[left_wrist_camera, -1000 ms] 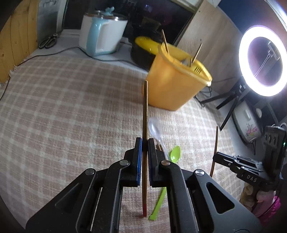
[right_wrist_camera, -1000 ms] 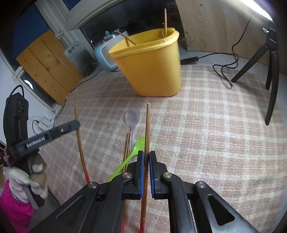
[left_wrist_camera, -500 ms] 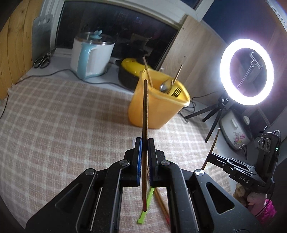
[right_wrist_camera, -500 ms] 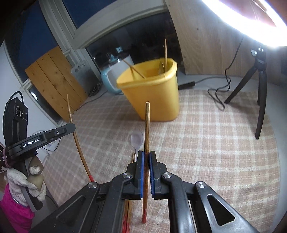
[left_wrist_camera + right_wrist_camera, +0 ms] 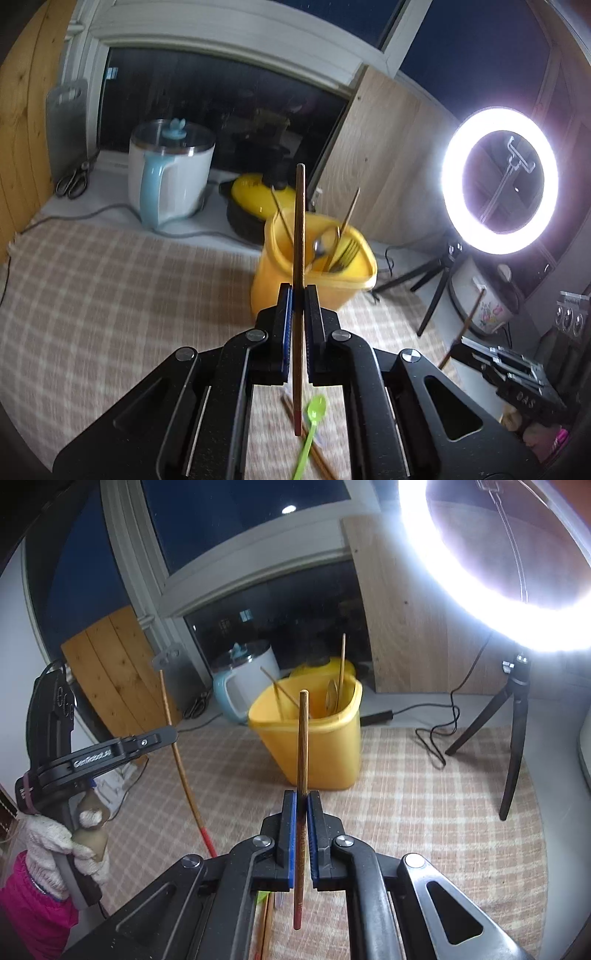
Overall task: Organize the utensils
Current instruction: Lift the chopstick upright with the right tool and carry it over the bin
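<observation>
The yellow bin [image 5: 314, 738] stands on the checked cloth of the table [image 5: 424, 794], toward its far edge, in front of the white and blue kettle [image 5: 170, 177]. Inside it lean two thin wooden sticks [image 5: 342, 664], a metal spoon [image 5: 321, 245] and a fork [image 5: 347, 254]; what else lies lower in it is blurred, so it may hold more.

The left gripper [image 5: 298, 295] has its jaws pressed narrow on a wooden chopstick [image 5: 298, 229]. Its long axis runs upright through the jaws, plain end up in front of the bin's rim, red-tipped end hanging below, above the table. The right gripper [image 5: 303, 801] holds a second chopstick [image 5: 303, 738] the same way: jaws closed on it, plain tip pointing up toward the bin, red end down and clear of the cloth.

On the table below the grippers, toward its near edge, lie a green plastic spoon [image 5: 310, 428] and two more chopsticks [image 5: 317, 454], flat on the cloth, long axes slanting toward the bin. A gloved hand [image 5: 59, 845] grips the left gripper's handle.
</observation>
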Motion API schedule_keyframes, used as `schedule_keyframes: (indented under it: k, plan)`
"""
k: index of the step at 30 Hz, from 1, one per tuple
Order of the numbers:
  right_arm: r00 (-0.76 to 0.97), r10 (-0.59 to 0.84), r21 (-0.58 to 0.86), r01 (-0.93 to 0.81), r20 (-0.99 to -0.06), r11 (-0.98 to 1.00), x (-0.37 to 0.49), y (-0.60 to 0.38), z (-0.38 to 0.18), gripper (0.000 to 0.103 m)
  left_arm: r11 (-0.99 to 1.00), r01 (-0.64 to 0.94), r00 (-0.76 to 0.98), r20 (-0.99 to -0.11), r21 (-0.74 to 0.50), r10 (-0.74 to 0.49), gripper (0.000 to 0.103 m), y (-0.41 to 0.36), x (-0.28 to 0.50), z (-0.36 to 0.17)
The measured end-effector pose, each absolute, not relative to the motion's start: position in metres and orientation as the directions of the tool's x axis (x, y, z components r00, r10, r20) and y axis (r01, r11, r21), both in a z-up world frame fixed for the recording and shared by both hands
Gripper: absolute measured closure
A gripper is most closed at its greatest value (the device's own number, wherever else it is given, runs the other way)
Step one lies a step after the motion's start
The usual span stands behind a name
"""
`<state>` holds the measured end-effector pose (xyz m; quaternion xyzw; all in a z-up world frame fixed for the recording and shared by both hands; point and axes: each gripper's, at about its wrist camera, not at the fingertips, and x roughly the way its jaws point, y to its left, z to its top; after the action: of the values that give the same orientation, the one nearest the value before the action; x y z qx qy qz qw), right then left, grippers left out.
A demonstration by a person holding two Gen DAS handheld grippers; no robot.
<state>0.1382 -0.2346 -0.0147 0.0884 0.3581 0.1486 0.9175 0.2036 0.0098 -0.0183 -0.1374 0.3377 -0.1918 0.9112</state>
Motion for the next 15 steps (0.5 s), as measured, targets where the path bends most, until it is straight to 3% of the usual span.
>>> schedule_keyframes:
  k: [15]
  plan:
    - [0.789, 0.29, 0.216, -0.203, -0.542, 0.955, 0.161, -0.231, 0.034, 0.1, 0.887, 0.289, 0.776, -0.454, -0.361, -0.438, 0.099, 0.007, 0.277, 0.033]
